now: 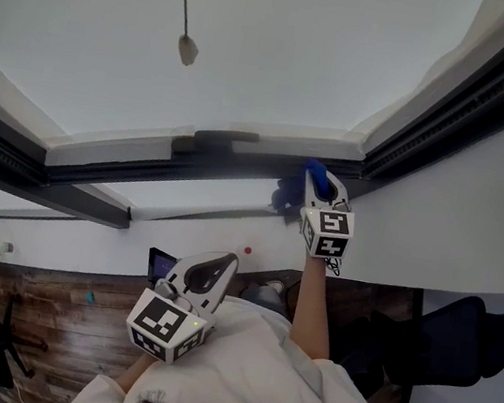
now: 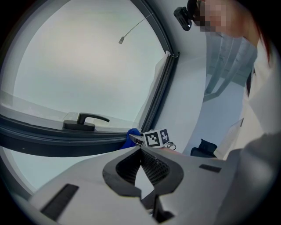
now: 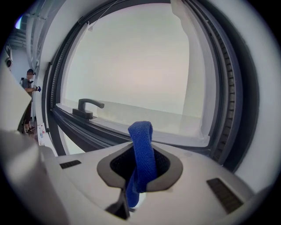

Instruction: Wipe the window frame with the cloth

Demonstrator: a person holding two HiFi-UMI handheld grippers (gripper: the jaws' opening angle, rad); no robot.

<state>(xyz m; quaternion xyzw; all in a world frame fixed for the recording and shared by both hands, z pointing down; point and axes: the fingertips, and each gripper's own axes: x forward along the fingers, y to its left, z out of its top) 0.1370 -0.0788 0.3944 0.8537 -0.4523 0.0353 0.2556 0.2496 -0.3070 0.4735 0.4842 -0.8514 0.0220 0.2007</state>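
Note:
A blue cloth (image 3: pixel 141 154) is pinched in my right gripper (image 3: pixel 142 147), which is shut on it; a loop of cloth sticks up past the jaws. In the head view the right gripper (image 1: pixel 317 185) is raised to the dark window frame (image 1: pixel 124 171) near its right corner, with the cloth (image 1: pixel 287 192) bunched against the frame's lower rail. The left gripper view shows the same cloth (image 2: pixel 130 137) on the rail (image 2: pixel 66 141). My left gripper (image 1: pixel 215 270) hangs low near the person's chest, away from the window, shut with nothing in it (image 2: pixel 141 150).
A dark window handle (image 1: pixel 214 140) sits on the rail left of the cloth. A blind cord with a weight (image 1: pixel 187 48) hangs before the glass. Below are a white wall, a wooden floor (image 1: pixel 44 315) and a dark chair (image 1: pixel 457 342). Another person (image 3: pixel 30 88) stands far left.

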